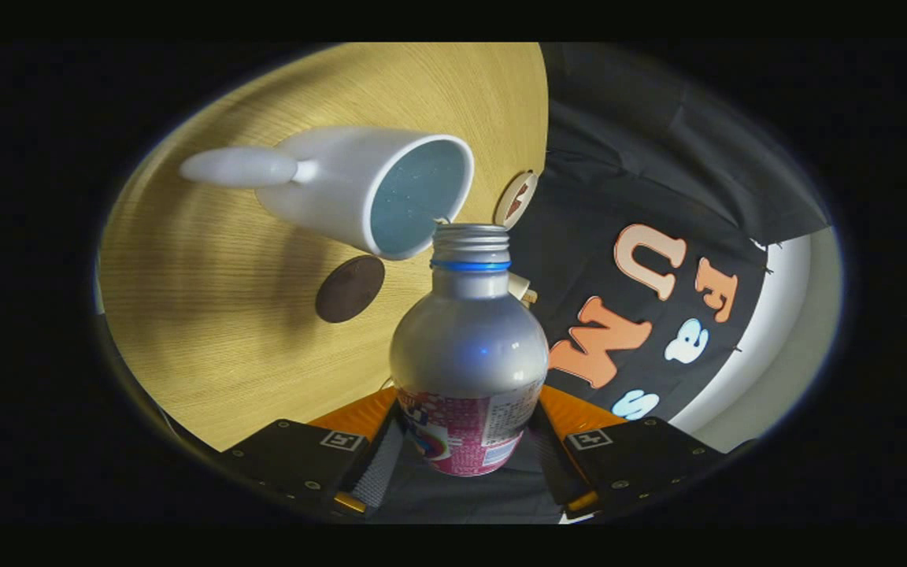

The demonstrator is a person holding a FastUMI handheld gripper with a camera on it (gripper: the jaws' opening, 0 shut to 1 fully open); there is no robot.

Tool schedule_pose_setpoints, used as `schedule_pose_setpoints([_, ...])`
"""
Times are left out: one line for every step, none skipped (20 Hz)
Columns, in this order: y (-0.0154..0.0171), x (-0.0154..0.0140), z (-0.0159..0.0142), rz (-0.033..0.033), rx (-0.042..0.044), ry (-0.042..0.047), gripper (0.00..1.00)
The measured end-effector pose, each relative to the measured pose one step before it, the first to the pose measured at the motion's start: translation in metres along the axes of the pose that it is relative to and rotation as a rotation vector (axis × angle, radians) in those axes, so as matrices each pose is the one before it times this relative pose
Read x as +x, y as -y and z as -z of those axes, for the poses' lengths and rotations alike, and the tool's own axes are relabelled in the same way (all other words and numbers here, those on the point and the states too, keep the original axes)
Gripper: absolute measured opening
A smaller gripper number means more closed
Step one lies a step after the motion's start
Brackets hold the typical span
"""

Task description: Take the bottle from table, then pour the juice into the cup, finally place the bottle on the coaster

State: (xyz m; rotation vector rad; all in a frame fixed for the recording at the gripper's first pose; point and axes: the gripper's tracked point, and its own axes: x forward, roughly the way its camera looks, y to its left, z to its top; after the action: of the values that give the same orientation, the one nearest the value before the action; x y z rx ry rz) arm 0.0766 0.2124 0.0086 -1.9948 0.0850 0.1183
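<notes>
Presently my gripper [465, 465] is clenched on the bottle [467, 354], both fingers pressing its labelled lower body, so that it cannot slip while tipped; its open neck sits at the rim of the white cup [367, 185] on the table [209, 315], evidently for pouring; I hold the tool rolled hard over; the dark coaster [349, 289] lies just beside the cup, unoccupied.

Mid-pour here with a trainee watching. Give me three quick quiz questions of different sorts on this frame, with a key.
1. True or false: the gripper is shut on the bottle.
2. Where is the bottle's mouth? A) at the rim of the cup B) over the coaster C) on the table
3. Fill in: the dark round coaster lies ___ the cup's opening.

Key: 1 true; 2 A; 3 beside. Both jaws press the bottle's labelled base.
</notes>
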Motion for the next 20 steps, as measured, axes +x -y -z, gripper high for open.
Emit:
schedule_pose_setpoints([-0.00034,-0.00012,-0.00026,-0.00176,-0.00148,0.00034,0.78])
schedule_pose_setpoints([-0.00037,-0.00092,-0.00068,0.00061,-0.00101,0.00082,0.78])
schedule_pose_setpoints([0.00165,0.00068,0.00034,0.00102,-0.00174,0.00063,0.78])
schedule_pose_setpoints([0.00207,-0.00065,-0.00052,0.00015,-0.00319,-0.00019,0.78])
schedule_pose_setpoints([-0.00107,-0.00035,-0.00054,-0.00049,-0.0022,-0.00012,0.78])
schedule_pose_setpoints([-0.00075,-0.00008,-0.00055,-0.00163,-0.00269,-0.0009,0.78])
schedule_pose_setpoints([-0.00078,-0.00011,0.00066,-0.00301,-0.00415,0.00019,0.78])
schedule_pose_setpoints([0.00015,-0.00031,-0.0006,-0.00386,-0.0066,0.00052,0.78])
schedule_pose_setpoints([0.00009,-0.00019,-0.00033,-0.00248,-0.00493,0.00066,0.78])
schedule_pose_setpoints([-0.00104,-0.00064,-0.00007,-0.00273,-0.00281,-0.00055,0.78])
schedule_pose_setpoints([-0.00014,0.00118,0.00108,-0.00303,-0.00161,-0.00086,0.78])
schedule_pose_setpoints([0.00069,-0.00015,0.00032,0.00039,-0.00124,-0.00071,0.78])
schedule_pose_setpoints([-0.00013,0.00072,0.00001,-0.00047,-0.00248,-0.00117,0.78])
schedule_pose_setpoints([0.00015,-0.00053,-0.00088,0.0001,-0.00466,0.00034,0.78])
schedule_pose_setpoints([0.00181,0.00007,-0.00043,0.00085,-0.00682,0.00118,0.78])
schedule_pose_setpoints([0.00087,-0.00066,-0.00134,0.00201,-0.00759,-0.00053,0.78])
schedule_pose_setpoints([0.0017,0.00005,0.0016,0.00482,-0.0074,-0.00146,0.78])
schedule_pose_setpoints([0.00145,0.00101,0.00061,0.00416,-0.0052,-0.00301,0.78])
schedule_pose_setpoints([0.00016,0.0019,0.00032,0.00079,-0.001,-0.00208,0.78])
schedule_pose_setpoints([-0.00065,0.00103,-0.00004,-0.00279,-0.0012,0.00032,0.78])
